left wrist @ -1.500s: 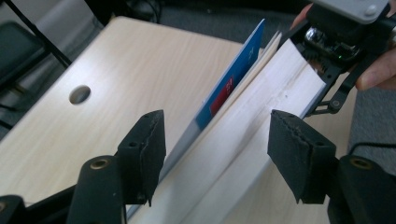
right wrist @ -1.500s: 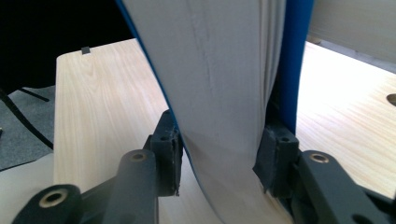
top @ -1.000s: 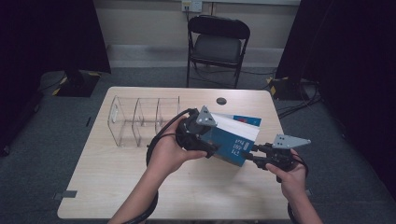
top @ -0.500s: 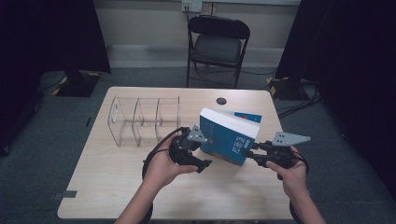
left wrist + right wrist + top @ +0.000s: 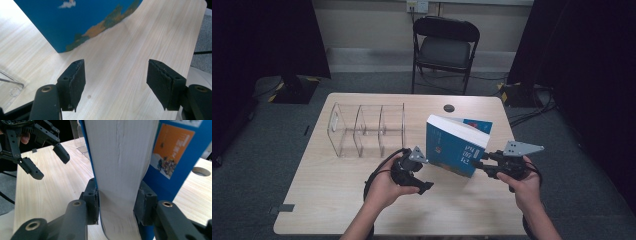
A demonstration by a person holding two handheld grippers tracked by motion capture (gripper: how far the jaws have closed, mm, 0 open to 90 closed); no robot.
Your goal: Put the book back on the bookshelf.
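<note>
Blue thick paperback book (image 5: 456,150) stands lifted, clamped by the right gripper (image 5: 486,167); the left gripper (image 5: 421,176) gapes empty, and filing into the clear acrylic divider rack (image 5: 362,129) at left remains.

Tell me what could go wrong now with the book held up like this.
The right hand-held gripper alone pinches the book, and the pages bow between its pads, so the book may slip or tip over. The open left hand-held gripper is low beside it and could bump it. The rack stands near and might be knocked.
</note>
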